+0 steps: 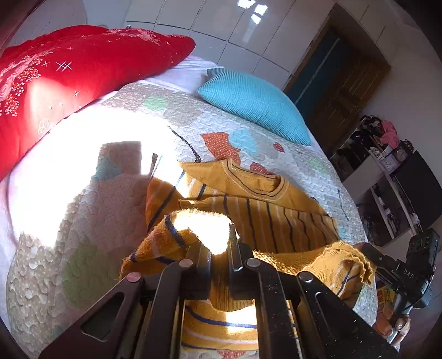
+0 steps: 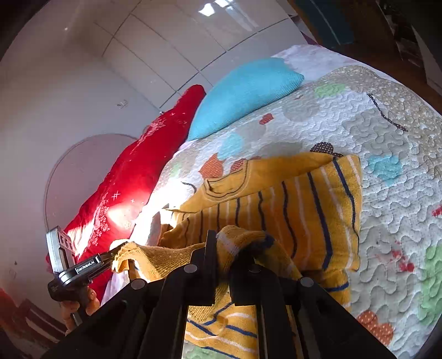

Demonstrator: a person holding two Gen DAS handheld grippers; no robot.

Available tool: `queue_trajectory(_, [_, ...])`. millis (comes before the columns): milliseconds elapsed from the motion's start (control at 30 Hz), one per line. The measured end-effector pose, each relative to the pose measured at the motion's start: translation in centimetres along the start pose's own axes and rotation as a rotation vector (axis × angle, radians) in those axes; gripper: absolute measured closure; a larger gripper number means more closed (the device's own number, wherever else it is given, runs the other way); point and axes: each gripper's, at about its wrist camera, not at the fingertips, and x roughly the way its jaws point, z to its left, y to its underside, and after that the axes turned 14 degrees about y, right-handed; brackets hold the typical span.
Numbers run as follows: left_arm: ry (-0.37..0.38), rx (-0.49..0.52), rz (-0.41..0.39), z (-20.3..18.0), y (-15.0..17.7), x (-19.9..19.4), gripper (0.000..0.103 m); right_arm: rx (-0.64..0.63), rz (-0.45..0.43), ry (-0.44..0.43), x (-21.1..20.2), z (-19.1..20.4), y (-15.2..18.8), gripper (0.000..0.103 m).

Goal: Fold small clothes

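A small mustard-yellow sweater with navy and white stripes [image 1: 276, 221] lies on the quilted bedspread, its neck hole toward the pillows; it also shows in the right wrist view [image 2: 290, 204]. My left gripper [image 1: 219, 243] is shut on the sweater's bottom hem and holds it lifted. My right gripper [image 2: 229, 248] is shut on the hem at the other corner, also lifted. The hem hangs between them. The right gripper appears at the right edge of the left wrist view [image 1: 367, 248], pinching the hem. The left gripper appears in the right wrist view [image 2: 110, 258], pinching the hem.
A red embroidered pillow [image 1: 69, 71] and a turquoise pillow [image 1: 254, 102] lie at the head of the bed. White wardrobe doors [image 1: 221, 22] stand behind. A cluttered shelf unit [image 1: 381, 165] and a wooden door [image 1: 345, 82] are to the right. Bright sunlight washes out part of the quilt [image 1: 83, 165].
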Motion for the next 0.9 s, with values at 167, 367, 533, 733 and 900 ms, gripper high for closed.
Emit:
queue_trajectory(167, [0.000, -0.102, 0.084, 3.2, -1.7, 5.5, 0.094, 0.164, 0.103, -0.031, 5.6, -3.8, -2.1, 0.090])
queue_trajectory(367, [0.173, -0.293, 0.040, 6.3, -3.6, 6.4, 0.074, 0.440, 0.119, -0.185, 8.8, -8.4, -4.1, 0.053])
queue_trajectory(533, [0.219, -0.415, -0.039, 8.5, -4.7, 5.8, 0.049, 0.522, 0.072, -0.149, 9.8, -9.7, -5.6, 0.034])
queue_trajectory(733, [0.099, -0.345, -0.022, 9.4, -5.2, 4.2, 0.047, 0.452, 0.047, -0.044, 8.7, -9.4, -7.3, 0.033])
queue_trajectory(900, [0.003, -0.144, 0.056, 7.9, -2.4, 2.4, 0.046, 0.220, 0.008, 0.062, 4.7, -5.9, -6.7, 0.033])
